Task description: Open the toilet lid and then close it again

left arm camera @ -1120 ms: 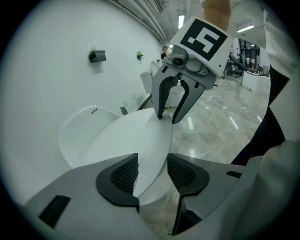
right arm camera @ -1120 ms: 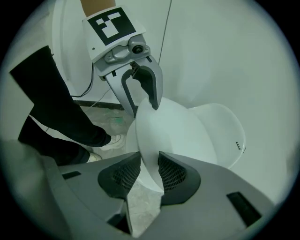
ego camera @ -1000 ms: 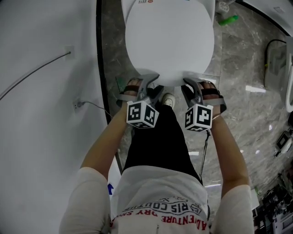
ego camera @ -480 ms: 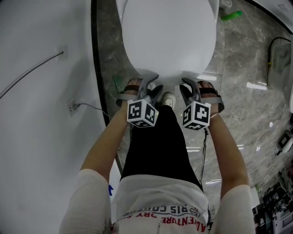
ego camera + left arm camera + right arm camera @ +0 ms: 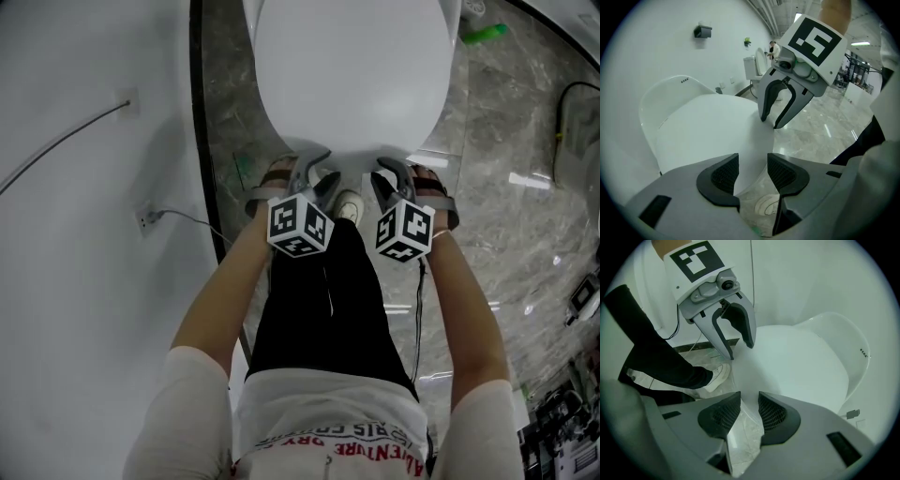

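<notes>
white tee point(image 5: 328, 403), red print | black trousers point(image 5: 323, 300) | white shoe point(image 5: 349, 202) | grey hand-held grippers point(image 5: 317, 169) point(image 5: 386, 171)

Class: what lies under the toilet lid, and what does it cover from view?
Below the front edge of the lid, gripped by the left gripper and right gripper, only floor shows. Whatever lies under the lid is covered.

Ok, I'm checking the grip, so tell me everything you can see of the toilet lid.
The toilet lid is a smooth, glossy white oval, plastic by its look. Its rounded front edge points toward the person, and there the left gripper and the right gripper each clamp it between their tongs. What lies beneath it is hidden.
</notes>
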Demonstrator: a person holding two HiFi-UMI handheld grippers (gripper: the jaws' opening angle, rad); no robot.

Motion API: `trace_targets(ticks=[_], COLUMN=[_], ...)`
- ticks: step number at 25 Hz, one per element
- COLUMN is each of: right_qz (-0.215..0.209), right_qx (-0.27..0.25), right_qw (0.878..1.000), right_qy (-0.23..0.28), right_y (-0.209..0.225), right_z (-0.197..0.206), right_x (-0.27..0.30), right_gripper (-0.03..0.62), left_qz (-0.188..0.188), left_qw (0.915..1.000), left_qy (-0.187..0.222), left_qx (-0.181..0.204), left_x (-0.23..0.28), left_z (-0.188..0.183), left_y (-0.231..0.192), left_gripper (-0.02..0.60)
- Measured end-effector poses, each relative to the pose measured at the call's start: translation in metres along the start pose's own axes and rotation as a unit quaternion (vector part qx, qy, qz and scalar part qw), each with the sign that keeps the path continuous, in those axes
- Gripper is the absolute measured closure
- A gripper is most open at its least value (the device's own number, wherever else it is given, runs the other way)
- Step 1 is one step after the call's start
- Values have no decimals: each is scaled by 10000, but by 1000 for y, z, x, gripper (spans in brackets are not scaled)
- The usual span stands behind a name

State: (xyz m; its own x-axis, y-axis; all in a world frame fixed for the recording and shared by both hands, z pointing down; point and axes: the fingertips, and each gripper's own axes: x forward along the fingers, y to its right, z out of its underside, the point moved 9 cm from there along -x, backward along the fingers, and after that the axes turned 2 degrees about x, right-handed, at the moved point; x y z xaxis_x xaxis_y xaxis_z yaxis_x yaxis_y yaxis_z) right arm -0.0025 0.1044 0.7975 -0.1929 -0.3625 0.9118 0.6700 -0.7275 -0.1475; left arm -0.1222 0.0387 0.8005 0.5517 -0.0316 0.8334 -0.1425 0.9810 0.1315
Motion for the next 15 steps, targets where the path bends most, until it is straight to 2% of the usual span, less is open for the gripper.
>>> trace_targets(ticks=[3,8,11,13,15], right_qz=[-37,10,357,661,918], right_qx=[6,410,757,923,1014], right_qw=[10000,9987,9942,9889,9837], right_qy=[21,315,672,955,1165], right_y=[2,15,36,57,72], right_z=[-3,-17,-33,-47,-61], right_x=[-7,-57,-107,-141,-178], right_gripper=[496,506,553,557,559], left_qz=[15,-423,-890,-1174,-1367], left_qw=[9999,9979,9928,9878,9815], left_qy=[15,431,723,916,1103], left_qx=[-105,-226,-348,-465,-757], left_x=[-7,-52,-93,-120,-150], left_z=[-4,-31,-58,-79,-100], left_y=[-4,-13,-31,-50,-68], left_gripper=[387,416,509,526,541])
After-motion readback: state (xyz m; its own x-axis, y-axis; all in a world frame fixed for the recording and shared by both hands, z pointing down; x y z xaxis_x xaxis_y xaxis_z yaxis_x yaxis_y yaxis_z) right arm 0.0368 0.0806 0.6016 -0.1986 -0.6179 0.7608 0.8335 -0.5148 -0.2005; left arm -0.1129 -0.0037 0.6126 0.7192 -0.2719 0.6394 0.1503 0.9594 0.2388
